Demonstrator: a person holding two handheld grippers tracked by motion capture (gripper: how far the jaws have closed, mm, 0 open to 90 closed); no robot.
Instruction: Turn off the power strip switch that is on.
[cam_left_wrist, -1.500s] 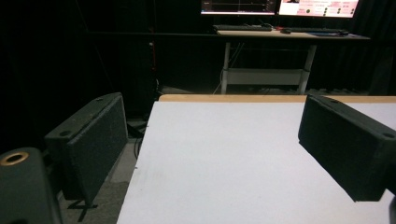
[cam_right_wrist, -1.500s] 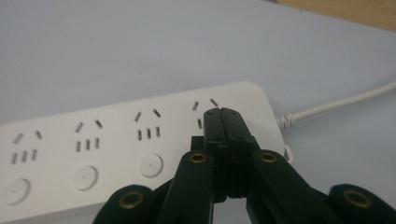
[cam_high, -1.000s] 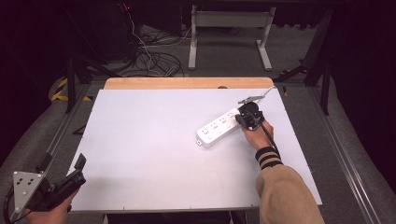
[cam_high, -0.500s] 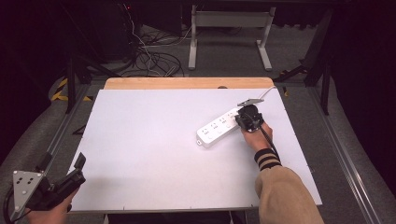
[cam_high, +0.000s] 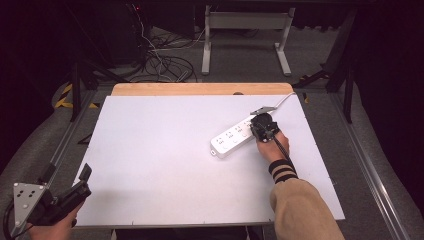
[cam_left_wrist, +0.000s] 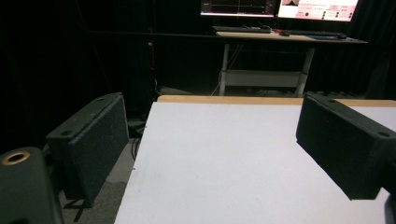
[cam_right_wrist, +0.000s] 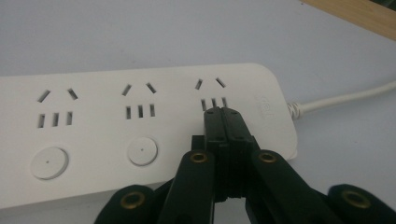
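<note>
Nothing has moved: right gripper (cam_right_wrist: 223, 114), jaws together, presses the power strip (cam_right_wrist: 140, 116)'s end switch; push straight down.

Power strip (cam_right_wrist: 140, 121) third button hidden behind hand-held gripper (cam_right_wrist: 223, 114).

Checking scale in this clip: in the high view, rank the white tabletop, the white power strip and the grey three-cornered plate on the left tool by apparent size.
1. White tabletop, by far the largest.
2. White power strip.
3. Grey three-cornered plate, though it sits nearer the camera, so the gap to the strip is unsure.
</note>
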